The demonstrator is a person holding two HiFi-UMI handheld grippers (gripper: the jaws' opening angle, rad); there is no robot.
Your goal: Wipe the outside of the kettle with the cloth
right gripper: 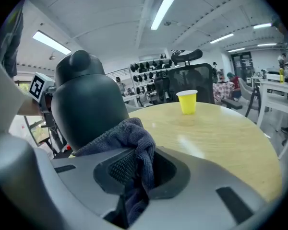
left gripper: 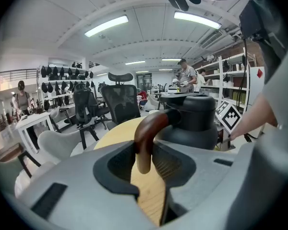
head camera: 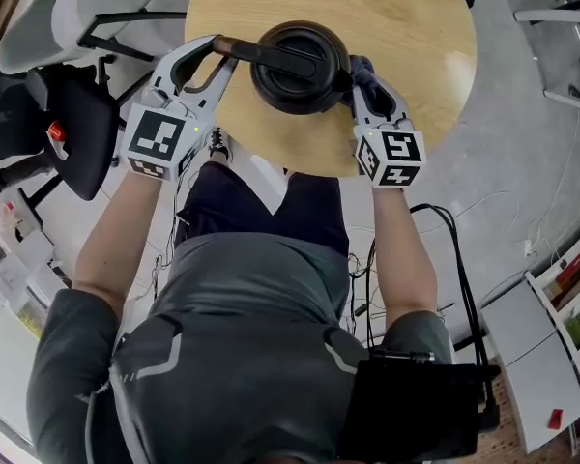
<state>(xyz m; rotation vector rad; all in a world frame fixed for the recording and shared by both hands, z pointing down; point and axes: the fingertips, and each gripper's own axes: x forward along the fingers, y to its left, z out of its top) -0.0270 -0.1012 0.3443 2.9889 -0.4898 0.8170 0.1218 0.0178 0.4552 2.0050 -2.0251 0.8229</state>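
— Where is the kettle [head camera: 300,68] standing at this moment?

— It is standing on the round wooden table [head camera: 416,66], in the upper middle of the head view, near the table edge that is facing me. Its lid is on, and its brown handle [head camera: 261,52] is pointing to the left of the frame.

— And what is your left gripper [head camera: 216,54] doing?

— I am holding the end of the handle with it. In the left gripper view the two jaws are closing on the handle [left gripper: 146,138] from both sides.

— And the right gripper [head camera: 360,77]?

— Its jaws are pinching the dark blue cloth [right gripper: 129,140]. The cloth is bunching up between them, and it is lying against the lower side of the kettle, at the right of the kettle in the head view.

— Is anything else on the table?

— Only a yellow cup [right gripper: 187,101], well apart from the kettle, at the upper edge of the head view.
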